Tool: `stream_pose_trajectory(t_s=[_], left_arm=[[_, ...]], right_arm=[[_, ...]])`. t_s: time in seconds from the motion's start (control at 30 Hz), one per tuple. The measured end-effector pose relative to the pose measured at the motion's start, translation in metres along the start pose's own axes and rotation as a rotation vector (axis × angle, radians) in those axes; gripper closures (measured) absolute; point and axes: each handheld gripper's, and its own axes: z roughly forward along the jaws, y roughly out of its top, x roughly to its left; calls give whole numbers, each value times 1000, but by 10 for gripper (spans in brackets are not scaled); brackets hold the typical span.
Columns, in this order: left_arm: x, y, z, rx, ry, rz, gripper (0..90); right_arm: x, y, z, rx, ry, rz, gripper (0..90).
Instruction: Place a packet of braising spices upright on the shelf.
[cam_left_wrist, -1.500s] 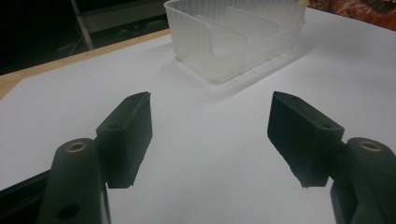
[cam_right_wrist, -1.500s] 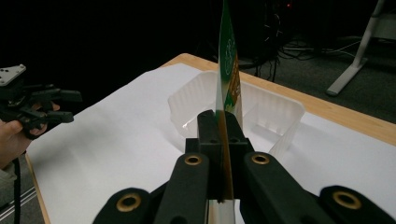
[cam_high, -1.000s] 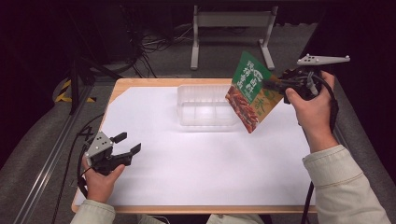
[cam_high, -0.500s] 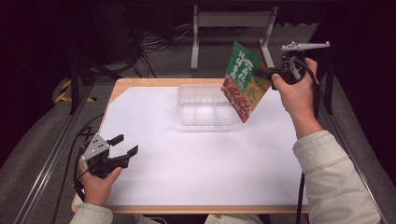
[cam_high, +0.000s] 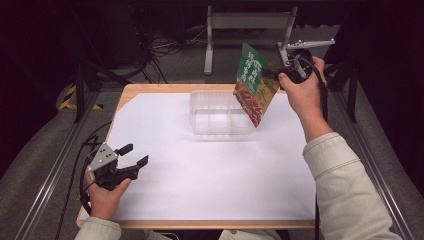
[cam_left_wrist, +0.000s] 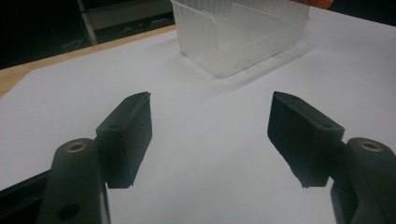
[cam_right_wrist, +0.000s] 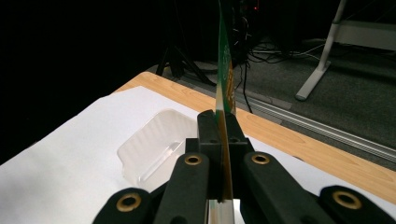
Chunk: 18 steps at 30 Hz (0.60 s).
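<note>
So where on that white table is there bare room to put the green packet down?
The widest bare patch of the white sheet lies between the clear tray, the left hand-held gripper and the person's right sleeve. A narrower strip lies left of the tray. It is crowded around the tray, where the packet hangs.

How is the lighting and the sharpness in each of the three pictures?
High view: white sheet evenly lit, surroundings dark, slightly soft. Left gripper view: clear tray throws a soft shadow, the tongs a little blurred. Right gripper view: dark background at left, the packet edge-on and sharp.
</note>
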Motion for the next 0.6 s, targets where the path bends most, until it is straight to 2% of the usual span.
stream_pose_trajectory(t_s=[0.23, 0.6], left_arm=[[0, 0, 0, -1, 1, -6, 316], [0, 0, 0, -2, 0, -9, 315]], right_arm=[[4, 3, 13, 17, -18, -31, 900], [6, 4, 25, 33, -58, -53, 900]])
